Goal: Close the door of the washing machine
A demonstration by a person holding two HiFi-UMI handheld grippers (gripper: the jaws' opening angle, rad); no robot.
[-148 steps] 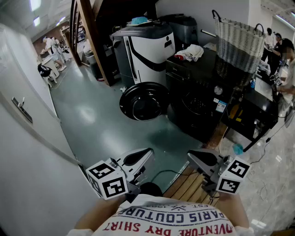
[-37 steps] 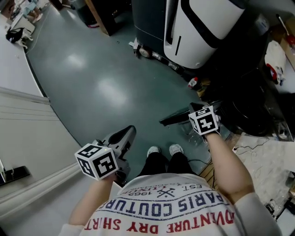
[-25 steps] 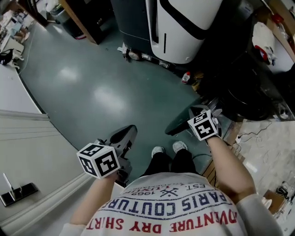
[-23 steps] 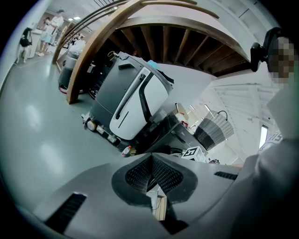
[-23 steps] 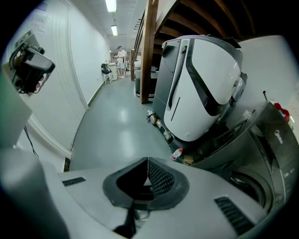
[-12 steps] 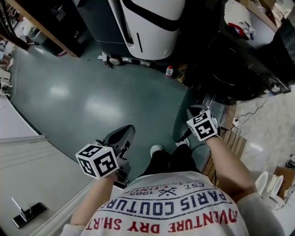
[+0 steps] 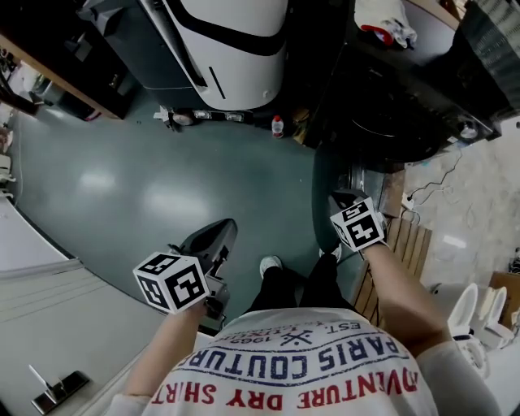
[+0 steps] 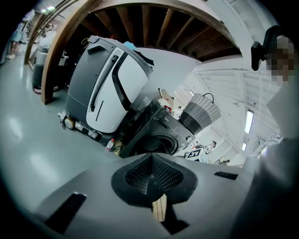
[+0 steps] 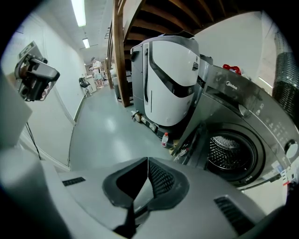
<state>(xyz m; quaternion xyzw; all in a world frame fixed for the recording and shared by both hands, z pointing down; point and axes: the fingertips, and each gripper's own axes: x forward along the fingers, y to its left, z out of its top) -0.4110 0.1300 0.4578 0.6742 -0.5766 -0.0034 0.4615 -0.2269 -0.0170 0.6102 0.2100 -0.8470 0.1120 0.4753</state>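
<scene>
The black front-loading washing machine stands at the upper right of the head view. Its round dark door hangs part open and shows nearly edge-on. My right gripper sits against the door's outer side, its jaws meeting at the tips. The right gripper view shows the open drum just ahead to the right. My left gripper hangs low over the green floor, left of the door. It is shut with nothing in it, and the washing machine lies beyond it.
A large white and grey machine stands left of the washer, with a small bottle on the floor between them. A woven basket and a cloth rest on the washer. A wooden slat mat lies underfoot.
The door has swung from wide open toward the washer's front, with my right gripper moving along with it. The head view has turned right. The left gripper has barely moved.
</scene>
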